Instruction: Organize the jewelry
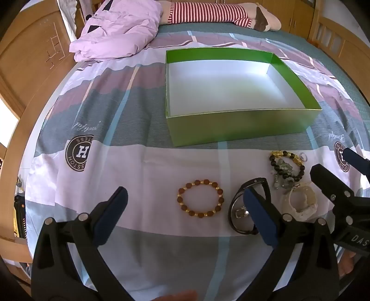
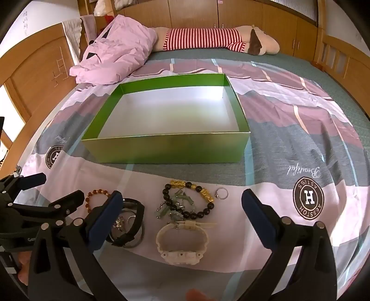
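Note:
An empty green box with a white inside stands on the bed sheet. In front of it lie a brown bead bracelet, a black watch, a black bead bracelet with gold charms, a small green pendant, a white watch and a silver ring. My left gripper is open over the brown bracelet. My right gripper is open over the black bead bracelet and white watch. Neither holds anything.
A crumpled pink quilt lies at the back left of the bed. A plush toy in red and white stripes lies along the far edge. Wooden bed frame and cupboards surround the bed. A fingertip shows at the bottom of each view.

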A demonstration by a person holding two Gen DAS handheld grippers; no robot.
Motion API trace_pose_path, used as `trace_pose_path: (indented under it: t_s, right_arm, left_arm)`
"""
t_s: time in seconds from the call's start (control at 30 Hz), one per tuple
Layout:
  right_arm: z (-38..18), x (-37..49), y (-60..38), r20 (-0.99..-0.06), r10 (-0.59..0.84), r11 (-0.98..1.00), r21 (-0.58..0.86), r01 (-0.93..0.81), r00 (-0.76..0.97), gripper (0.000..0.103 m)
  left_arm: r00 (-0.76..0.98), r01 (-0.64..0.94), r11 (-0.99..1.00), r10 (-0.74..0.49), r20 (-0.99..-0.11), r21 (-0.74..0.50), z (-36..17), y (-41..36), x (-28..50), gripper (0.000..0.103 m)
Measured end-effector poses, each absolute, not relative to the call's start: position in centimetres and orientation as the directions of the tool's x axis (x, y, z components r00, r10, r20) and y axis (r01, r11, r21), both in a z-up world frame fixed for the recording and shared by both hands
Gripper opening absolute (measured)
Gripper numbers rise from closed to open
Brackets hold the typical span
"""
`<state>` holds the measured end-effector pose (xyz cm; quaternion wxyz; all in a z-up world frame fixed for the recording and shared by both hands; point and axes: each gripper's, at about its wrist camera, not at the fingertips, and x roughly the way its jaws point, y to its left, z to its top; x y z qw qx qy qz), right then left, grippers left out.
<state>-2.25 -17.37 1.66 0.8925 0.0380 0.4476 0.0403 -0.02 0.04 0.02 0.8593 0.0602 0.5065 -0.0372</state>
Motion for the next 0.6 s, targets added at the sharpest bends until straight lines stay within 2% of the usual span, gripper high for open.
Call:
trace_pose_path:
  t_s: [0.6]
  right_arm:
    - [1.98,-2.31,-17.6,-0.787,0.113,0.993,0.111,-0.04,0.607,0.102]
  left_arm:
    - [0.483,0.126,0.99,0.002,-0.876,0.071,0.0,0.02,0.05,0.101]
